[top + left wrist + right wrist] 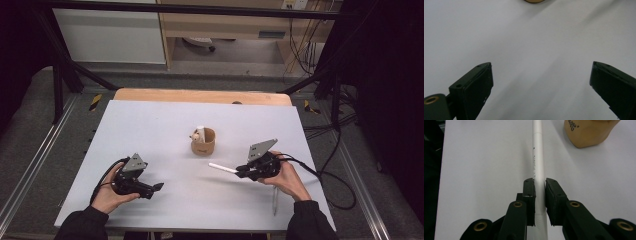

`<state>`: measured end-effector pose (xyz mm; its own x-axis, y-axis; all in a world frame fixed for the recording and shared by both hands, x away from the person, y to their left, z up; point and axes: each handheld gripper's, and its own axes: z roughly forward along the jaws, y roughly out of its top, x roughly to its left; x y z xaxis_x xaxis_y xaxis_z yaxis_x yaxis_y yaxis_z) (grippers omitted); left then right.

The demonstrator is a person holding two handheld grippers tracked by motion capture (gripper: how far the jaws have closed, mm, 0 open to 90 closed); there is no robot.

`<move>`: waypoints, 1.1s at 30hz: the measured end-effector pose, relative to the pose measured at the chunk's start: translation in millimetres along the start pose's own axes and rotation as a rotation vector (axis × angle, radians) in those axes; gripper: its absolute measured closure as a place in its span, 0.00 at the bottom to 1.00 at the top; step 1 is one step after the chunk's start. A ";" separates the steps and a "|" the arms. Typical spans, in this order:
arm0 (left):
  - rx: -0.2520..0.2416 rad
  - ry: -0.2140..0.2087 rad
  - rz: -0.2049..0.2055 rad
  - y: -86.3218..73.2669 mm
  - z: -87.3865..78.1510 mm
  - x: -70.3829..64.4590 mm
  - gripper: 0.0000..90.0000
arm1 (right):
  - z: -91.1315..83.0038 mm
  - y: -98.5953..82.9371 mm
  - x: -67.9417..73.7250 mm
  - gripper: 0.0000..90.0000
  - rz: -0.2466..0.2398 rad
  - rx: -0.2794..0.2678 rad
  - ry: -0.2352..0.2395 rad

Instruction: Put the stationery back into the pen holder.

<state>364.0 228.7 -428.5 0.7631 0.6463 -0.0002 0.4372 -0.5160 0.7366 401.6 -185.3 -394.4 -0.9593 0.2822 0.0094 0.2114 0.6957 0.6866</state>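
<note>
Right hand-held gripper [539,187] pinches white pen [537,157] near wooden cup [203,141]; left hand-held gripper [541,82] spread, idle. Risk: end-held pen pivots, misses cup.

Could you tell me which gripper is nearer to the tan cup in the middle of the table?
Right. The right gripper, holding a white pen, sits just right of the tan cup; the left gripper is farther off, at its left.

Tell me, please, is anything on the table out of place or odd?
One thing stands out: a grey pen lies alone at the table's near edge, beside the person's right forearm, far from the tan cup. Otherwise, the right gripper holds a white pen; the left gripper is open.
</note>
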 end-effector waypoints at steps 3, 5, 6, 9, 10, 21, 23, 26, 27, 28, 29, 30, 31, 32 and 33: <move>0.000 -0.003 0.035 4.4 1.7 -3.7 0.05 | 2.9 5.9 2.1 0.87 -0.001 0.007 0.011; 0.006 0.000 0.070 7.5 3.7 -6.5 0.05 | 4.9 10.2 4.0 0.87 -0.003 0.008 0.016; 0.009 0.001 0.085 9.3 4.8 -8.2 0.05 | 6.0 12.4 4.7 0.87 -0.002 0.008 0.023; 0.017 -0.001 0.127 15.5 8.2 -13.2 0.05 | 8.3 18.9 6.5 0.87 -0.007 0.016 0.023; 0.017 -0.004 0.140 17.6 9.1 -14.9 0.05 | 8.9 20.9 7.0 0.87 -0.003 0.015 0.027; 0.023 0.004 0.287 41.5 17.1 -30.3 0.05 | 16.6 35.9 10.3 0.87 0.029 0.040 0.032; 0.025 0.013 0.320 45.3 18.8 -32.6 0.05 | 17.2 38.0 10.9 0.87 0.033 0.047 0.038; 0.029 0.017 0.370 51.1 21.0 -36.8 0.06 | 17.7 41.7 11.8 0.87 0.036 0.053 0.039; 0.030 0.018 0.386 53.1 21.8 -38.2 0.06 | 17.8 42.8 11.9 0.87 0.041 0.052 0.043; 0.032 0.018 0.402 55.1 22.7 -39.9 0.06 | 17.6 43.7 12.0 0.87 0.046 0.055 0.044; 0.032 0.018 0.420 56.9 23.8 -41.6 0.06 | 17.6 44.5 11.8 0.87 0.046 0.059 0.042; 0.029 0.019 0.438 58.5 25.0 -43.3 0.07 | 17.8 45.4 12.0 0.87 0.046 0.065 0.043; 0.030 0.019 0.457 60.2 26.1 -45.0 0.07 | 18.1 46.2 12.4 0.87 0.046 0.067 0.044; 0.031 0.018 0.472 61.9 27.4 -46.9 0.07 | 18.1 47.1 12.8 0.87 0.046 0.068 0.044; 0.033 0.018 0.488 63.5 28.6 -48.8 0.07 | 18.2 48.2 13.2 0.87 0.046 0.071 0.047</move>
<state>368.1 148.3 -401.1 0.8747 0.3335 0.3517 0.0454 -0.7788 0.6257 402.5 -136.0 -374.4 -0.9555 0.2851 0.0751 0.2669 0.7282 0.6312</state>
